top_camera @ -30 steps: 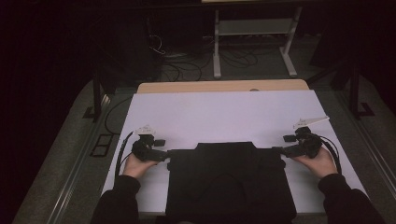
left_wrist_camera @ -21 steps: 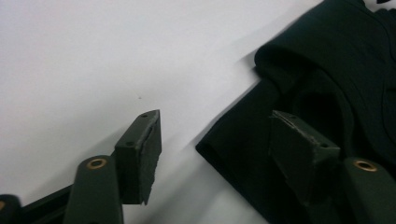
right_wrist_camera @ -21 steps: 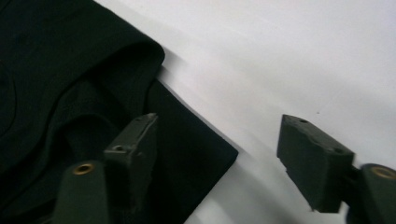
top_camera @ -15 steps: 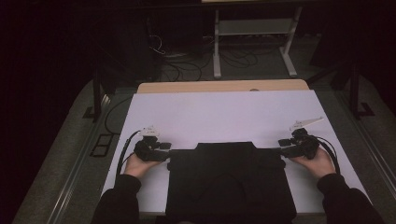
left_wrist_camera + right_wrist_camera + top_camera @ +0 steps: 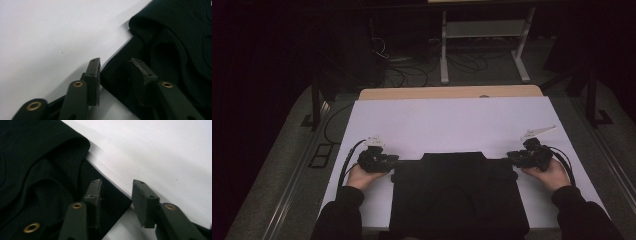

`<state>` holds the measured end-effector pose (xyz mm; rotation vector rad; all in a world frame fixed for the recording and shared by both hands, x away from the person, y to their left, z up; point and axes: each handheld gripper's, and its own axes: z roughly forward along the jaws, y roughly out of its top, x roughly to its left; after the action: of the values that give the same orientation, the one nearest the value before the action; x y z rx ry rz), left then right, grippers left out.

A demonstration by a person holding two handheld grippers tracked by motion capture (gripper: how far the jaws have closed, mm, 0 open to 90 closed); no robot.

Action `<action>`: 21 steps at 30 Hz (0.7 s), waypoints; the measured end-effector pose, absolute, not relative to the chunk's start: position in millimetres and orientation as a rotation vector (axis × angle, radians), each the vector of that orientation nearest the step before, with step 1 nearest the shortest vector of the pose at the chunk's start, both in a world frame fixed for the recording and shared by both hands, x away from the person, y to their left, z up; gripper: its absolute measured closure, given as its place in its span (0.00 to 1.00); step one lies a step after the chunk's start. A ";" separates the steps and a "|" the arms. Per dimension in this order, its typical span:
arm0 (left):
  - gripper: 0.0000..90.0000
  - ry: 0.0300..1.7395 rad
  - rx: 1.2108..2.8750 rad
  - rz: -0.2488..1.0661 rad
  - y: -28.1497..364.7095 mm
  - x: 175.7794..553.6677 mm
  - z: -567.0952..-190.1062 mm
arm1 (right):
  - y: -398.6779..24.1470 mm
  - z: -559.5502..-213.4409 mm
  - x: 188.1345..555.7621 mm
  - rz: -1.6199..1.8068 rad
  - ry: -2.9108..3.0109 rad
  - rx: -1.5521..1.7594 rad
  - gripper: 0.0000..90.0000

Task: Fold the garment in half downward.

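A black garment [image 5: 457, 195] lies folded flat on the white table top [image 5: 452, 125], near the front edge. My left gripper [image 5: 396, 161] sits at its upper left corner, my right gripper [image 5: 509, 159] at its upper right corner. In the left gripper view the garment's corner [image 5: 117, 72] lies between the jaws of the left gripper [image 5: 116, 75], which have just been closing, and a gap still shows beside the pads. In the right gripper view the right gripper [image 5: 117, 200] has likewise been closing, with a black corner [image 5: 112, 195] between its jaws and the far pad clear of the cloth.
A wooden strip [image 5: 452, 93] borders the table's far edge. Beyond it are a white stand [image 5: 484, 30] and loose cables [image 5: 407, 75] on the dark floor. A person's dark sleeves [image 5: 337, 220] come in from the bottom.
Both pairs of jaws have narrowed around the garment's upper corners. The hands and the garment have stayed where they were.
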<state>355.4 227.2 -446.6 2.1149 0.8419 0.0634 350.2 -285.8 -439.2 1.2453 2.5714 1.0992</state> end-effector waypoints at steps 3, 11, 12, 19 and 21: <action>0.78 0.845 2.127 0.065 225.9 354.4 -446.5 | -285.3 -439.0 349.8 1.099 2.580 1.245 0.75; 0.93 0.850 2.149 0.062 223.9 354.3 -446.1 | -282.4 -441.2 349.3 1.081 2.634 1.243 0.93; 0.94 0.848 2.154 0.058 223.9 354.5 -446.1 | -282.0 -441.4 349.3 1.082 2.639 1.244 0.95; 0.96 0.852 2.169 0.061 223.2 355.4 -444.2 | -281.7 -439.8 348.7 1.074 2.628 1.274 0.97; 0.97 0.851 2.170 0.063 223.1 355.4 -443.9 | -281.5 -439.5 348.5 1.066 2.627 1.272 0.97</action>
<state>355.4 223.1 -443.9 2.1696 0.8506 0.0628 348.5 -281.5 -439.5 1.2723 2.6272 1.0664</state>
